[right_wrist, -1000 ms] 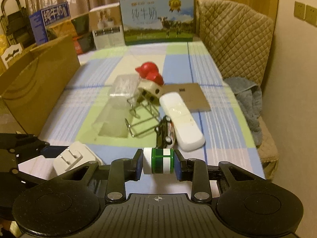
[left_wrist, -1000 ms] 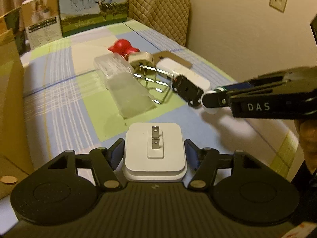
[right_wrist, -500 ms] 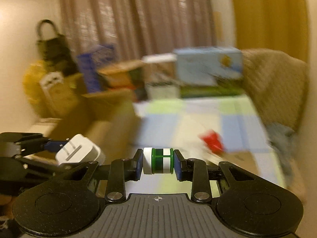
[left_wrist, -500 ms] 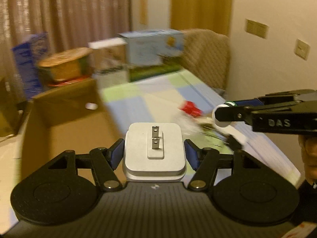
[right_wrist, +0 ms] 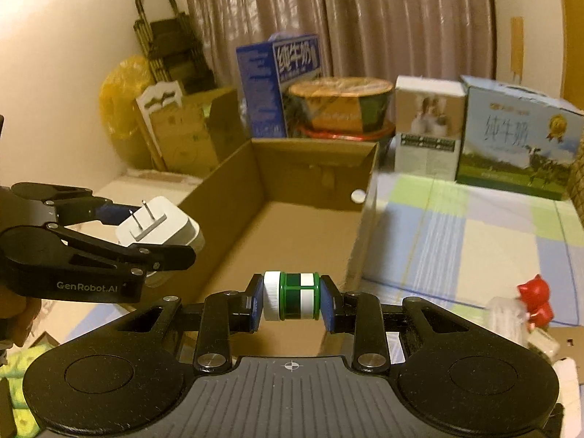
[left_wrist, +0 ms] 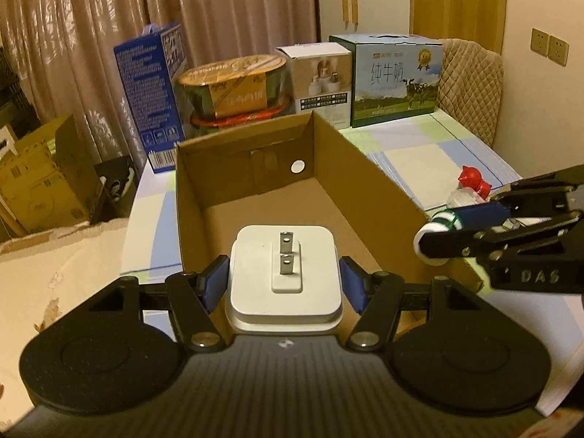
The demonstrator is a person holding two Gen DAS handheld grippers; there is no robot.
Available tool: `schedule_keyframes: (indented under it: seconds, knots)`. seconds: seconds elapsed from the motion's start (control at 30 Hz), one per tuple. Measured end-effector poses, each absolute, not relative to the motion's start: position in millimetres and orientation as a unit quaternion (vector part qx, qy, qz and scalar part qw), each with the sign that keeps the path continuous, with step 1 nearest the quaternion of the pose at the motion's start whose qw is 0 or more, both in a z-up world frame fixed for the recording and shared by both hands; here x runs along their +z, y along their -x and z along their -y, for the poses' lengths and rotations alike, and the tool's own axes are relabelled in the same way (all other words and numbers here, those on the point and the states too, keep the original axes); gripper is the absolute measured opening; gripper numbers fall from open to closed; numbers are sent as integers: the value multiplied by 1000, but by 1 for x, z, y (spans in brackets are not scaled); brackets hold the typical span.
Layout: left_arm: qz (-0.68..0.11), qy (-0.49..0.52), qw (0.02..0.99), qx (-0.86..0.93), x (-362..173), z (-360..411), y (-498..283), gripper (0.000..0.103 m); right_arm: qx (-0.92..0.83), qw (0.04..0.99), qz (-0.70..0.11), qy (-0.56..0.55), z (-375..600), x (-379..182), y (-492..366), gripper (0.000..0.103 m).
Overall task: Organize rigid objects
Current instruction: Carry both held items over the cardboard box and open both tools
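left gripper (left_wrist: 284, 284) clamps white plug adapter (left_wrist: 284, 277), light, hard, slick-sided | right gripper (right_wrist: 291, 301) pinches green-white bottle (right_wrist: 291, 300) end-to-end, might roll | cardboard box (left_wrist: 252, 182) underneath

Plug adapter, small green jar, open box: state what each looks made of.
Plug adapter: smooth white plastic, probably, slightly glossy, with two shiny metal prongs.
Small green jar: glossy green and white body, ribbed white cap; likely plastic, though glass cannot be ruled out.
Open box: brown matte cardboard, with folded flaps and raw cut edges.
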State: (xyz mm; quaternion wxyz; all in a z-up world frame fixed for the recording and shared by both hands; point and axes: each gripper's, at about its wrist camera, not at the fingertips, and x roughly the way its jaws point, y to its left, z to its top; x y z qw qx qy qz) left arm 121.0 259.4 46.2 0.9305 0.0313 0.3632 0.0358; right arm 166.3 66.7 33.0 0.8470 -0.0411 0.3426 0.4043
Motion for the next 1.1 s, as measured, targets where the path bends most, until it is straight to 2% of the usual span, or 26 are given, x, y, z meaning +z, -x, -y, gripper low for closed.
schedule_keyframes:
  seconds: [0.5, 0.57, 0.6, 0.67, 0.7, 0.73, 1.1]
  knots:
    - [-371, -11, 928, 36, 23, -263, -121, 61, 401, 842, -355, 66, -81, 13, -170, 29]
    - [-368, -10, 929, 39, 24, -263, -119, 68, 402, 843, -351, 66, -82, 12, -171, 29]
    - [-365, -11, 930, 43, 26, -263, -119, 69, 404, 843, -349, 64, -81, 12, -171, 30]
    - [-359, -7, 932, 45, 29, -264, -116, 69, 404, 845, -346, 63, -81, 12, -172, 39]
    - [-357, -5, 933, 47, 31, -265, -114, 69, 405, 846, -342, 62, -80, 14, -170, 50]
    - [-353, -6, 934, 50, 34, -266, -113, 69, 405, 847, -339, 59, -79, 15, -170, 53]
    - [-326, 0, 943, 66, 69, -254, -94, 74, 383, 874, -299, -9, -22, 59, -160, 57]
